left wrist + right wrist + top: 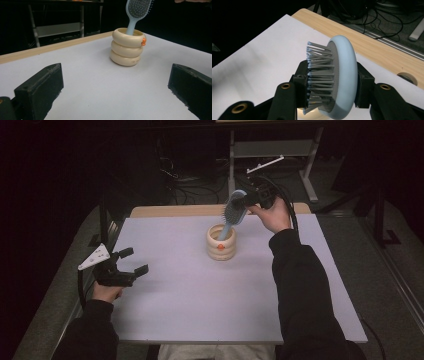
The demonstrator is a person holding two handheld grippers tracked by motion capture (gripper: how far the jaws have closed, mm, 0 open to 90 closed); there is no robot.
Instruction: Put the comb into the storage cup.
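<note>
A pale blue hairbrush stands handle-down in a cream ribbed holder near the table's middle back. My right gripper is shut on the brush head, one jaw on the bristles and one on the back; in the right gripper view the hairbrush sits clamped between the black jaws. My left gripper rests open near the table's left edge, with nothing between its jaws. The left gripper view looks at the holder with the hairbrush rising from it.
A white mat covers the table, with a strip of bare wood at the back. Beyond the table stand a metal rack and cables on the floor. The holder bears a small orange tab.
</note>
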